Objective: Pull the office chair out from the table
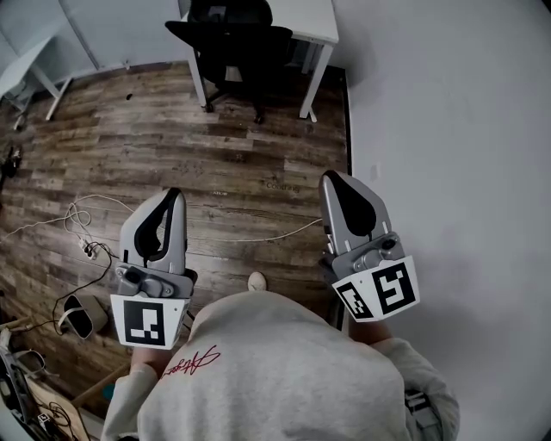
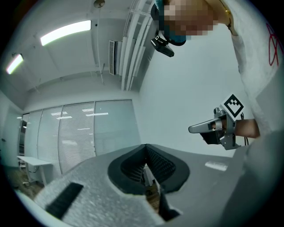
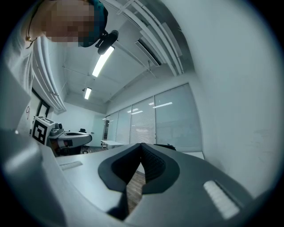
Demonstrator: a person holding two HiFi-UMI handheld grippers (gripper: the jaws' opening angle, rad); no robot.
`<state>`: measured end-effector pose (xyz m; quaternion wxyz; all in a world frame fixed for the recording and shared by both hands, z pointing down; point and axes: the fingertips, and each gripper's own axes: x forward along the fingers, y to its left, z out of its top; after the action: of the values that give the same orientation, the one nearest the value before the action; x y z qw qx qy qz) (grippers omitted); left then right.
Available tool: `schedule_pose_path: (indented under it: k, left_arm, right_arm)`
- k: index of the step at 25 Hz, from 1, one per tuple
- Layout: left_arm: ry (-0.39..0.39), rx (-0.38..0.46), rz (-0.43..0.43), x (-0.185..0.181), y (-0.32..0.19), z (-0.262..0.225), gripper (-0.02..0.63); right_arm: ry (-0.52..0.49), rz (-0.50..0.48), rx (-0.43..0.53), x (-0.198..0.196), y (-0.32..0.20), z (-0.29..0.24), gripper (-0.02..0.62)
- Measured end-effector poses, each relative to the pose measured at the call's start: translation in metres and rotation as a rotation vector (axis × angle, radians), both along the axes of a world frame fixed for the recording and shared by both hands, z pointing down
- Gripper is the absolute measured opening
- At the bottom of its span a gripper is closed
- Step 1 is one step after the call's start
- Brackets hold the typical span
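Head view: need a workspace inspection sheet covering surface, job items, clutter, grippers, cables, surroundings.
Surface: wood-plank floor.
Job's things: black chair tucked at the white table, far end, untouched.
Clutter: grey object on the floor, lower left.
Grippers: left hand-held gripper and right hand-held gripper both shut, empty, well short of the chair.
Cables: white cables loop on the floor at left; one runs across toward the right.
Surroundings: white wall at right; second table at left.
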<state>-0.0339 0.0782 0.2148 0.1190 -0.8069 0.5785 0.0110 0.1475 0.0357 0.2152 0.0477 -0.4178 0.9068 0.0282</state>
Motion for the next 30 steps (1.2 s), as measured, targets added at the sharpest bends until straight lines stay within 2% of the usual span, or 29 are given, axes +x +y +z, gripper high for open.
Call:
schedule_pose_path:
  k: [8,18,30]
  left_arm:
    - [-0.012,-0.028,-0.007,-0.008,-0.012,0.008,-0.006]
    - [-0.009,-0.015,-0.021,-0.016,-0.015,0.004,-0.006]
    - [-0.007,-0.014,-0.025,0.011,-0.026,0.004,-0.006]
  right_arm:
    - [0.002,-0.025,-0.023,-0.013,-0.015,0.009,0.002]
    - [0.017,-0.035,-0.002,-0.019,-0.015,0.005,0.002]
    - [0.016,-0.048,-0.010,0.003,-0.028,0.009,0.002]
